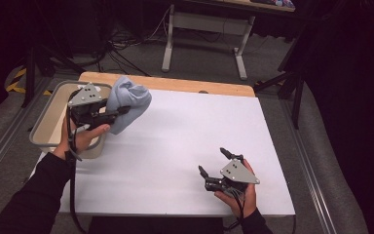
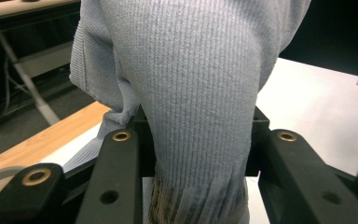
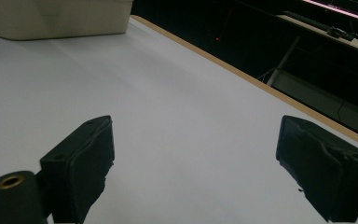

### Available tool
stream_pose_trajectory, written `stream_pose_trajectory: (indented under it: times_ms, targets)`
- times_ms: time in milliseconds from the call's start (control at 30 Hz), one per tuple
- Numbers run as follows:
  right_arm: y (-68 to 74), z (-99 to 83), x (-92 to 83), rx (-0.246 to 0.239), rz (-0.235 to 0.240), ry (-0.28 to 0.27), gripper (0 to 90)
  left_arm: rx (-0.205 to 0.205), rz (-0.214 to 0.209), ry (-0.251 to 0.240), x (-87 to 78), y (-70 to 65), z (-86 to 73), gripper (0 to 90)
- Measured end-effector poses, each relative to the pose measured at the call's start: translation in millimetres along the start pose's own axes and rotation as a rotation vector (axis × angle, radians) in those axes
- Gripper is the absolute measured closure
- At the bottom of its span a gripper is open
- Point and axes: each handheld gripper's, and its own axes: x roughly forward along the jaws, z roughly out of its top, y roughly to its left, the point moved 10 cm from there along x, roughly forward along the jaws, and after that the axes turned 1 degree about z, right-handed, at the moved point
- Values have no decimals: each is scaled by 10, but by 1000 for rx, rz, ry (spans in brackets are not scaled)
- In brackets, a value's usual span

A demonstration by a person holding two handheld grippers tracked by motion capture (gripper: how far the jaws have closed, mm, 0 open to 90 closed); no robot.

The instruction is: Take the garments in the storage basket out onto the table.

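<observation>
Left claw clenched on a bundled grey knit cloth, held in the air above the worktop, just beside the bin's right rim. In the left gripper view the cloth fills the gap between both jaws. Beige bin sits at the worktop's left edge; its contents are hidden behind the hand and gripper. Right claw released, jaws wide apart, nothing between them, low over bare worktop at near right, well apart from the bin.
</observation>
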Motion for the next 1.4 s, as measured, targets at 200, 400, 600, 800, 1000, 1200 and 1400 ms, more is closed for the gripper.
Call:
stream_pose_trajectory:
  times_ms: [200,400,600,800,1000,1200,1400]
  targets:
    - [5,-2,5,1,1,1,116,7,-40,-5,99,-154,-12,619]
    - [12,-5,11,-1,1,3,116,10,-89,-2,260,-359,-55,619]
    - [4,-9,12,1,1,3,116,22,-141,9,405,-569,-96,619]
    - [3,-13,15,2,1,5,117,30,-191,22,551,-768,-137,618]
    - [2,-9,11,3,-1,1,119,32,-239,41,682,-939,-184,618]
    - [-5,-21,14,7,4,6,120,38,-268,63,787,-1067,-248,618]
    - [-6,-23,15,6,4,7,120,32,-299,84,863,-1178,-340,616]
